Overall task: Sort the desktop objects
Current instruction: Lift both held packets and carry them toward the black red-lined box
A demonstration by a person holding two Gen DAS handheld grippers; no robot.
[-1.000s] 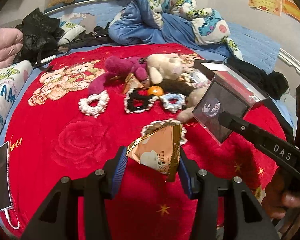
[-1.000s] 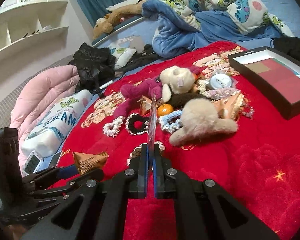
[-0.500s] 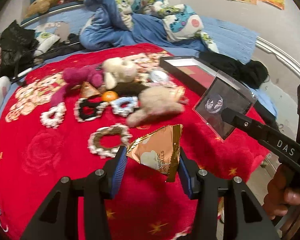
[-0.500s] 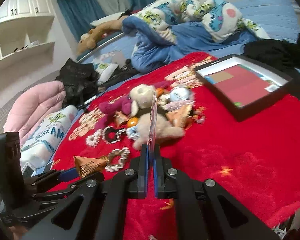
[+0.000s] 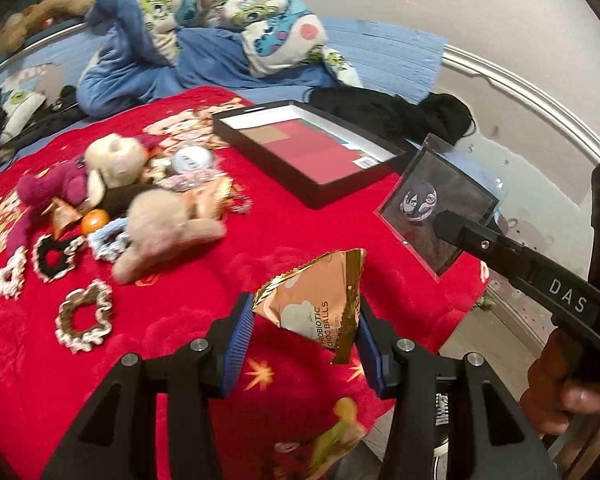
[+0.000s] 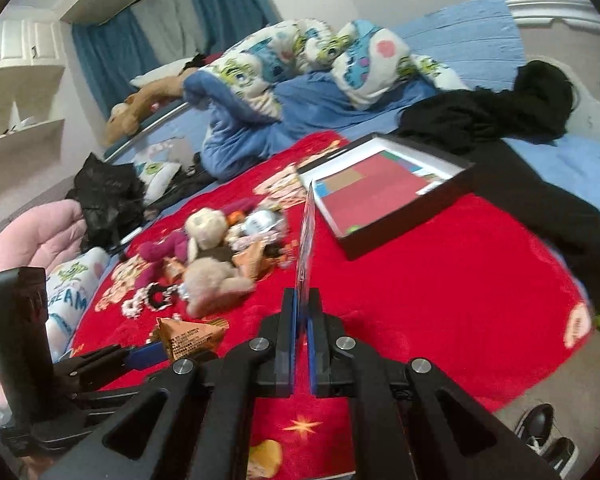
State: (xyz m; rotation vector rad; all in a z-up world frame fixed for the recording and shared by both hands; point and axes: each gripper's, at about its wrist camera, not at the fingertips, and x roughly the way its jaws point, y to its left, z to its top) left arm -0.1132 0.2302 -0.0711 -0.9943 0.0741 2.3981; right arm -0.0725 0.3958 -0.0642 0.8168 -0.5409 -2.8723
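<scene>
My left gripper (image 5: 305, 334) is shut on a gold pyramid snack pouch (image 5: 320, 300) marked "choc balls", held above the red blanket (image 5: 260, 240). The same pouch (image 6: 188, 336) shows at lower left in the right wrist view. My right gripper (image 6: 302, 312) is shut on a clear flat card sleeve (image 6: 306, 236), seen edge-on. In the left wrist view that sleeve (image 5: 440, 204) carries a round badge and hangs at the right, near the bed's edge. An open black box (image 5: 308, 156) (image 6: 384, 188) with a red lining lies on the blanket beyond both grippers.
A heap of plush toys (image 5: 140, 200), several scrunchies (image 5: 84, 316), a small orange (image 5: 94, 220) and a round tin (image 5: 192, 160) lies left of the box. Black clothing (image 6: 500, 120) and a blue duvet (image 5: 180, 40) lie behind. Shoes (image 6: 540, 436) stand on the floor.
Both grippers have swung to the right across the bed with their loads still held. The black box has come closer to the middle of both views, and the toy heap has slid left.
</scene>
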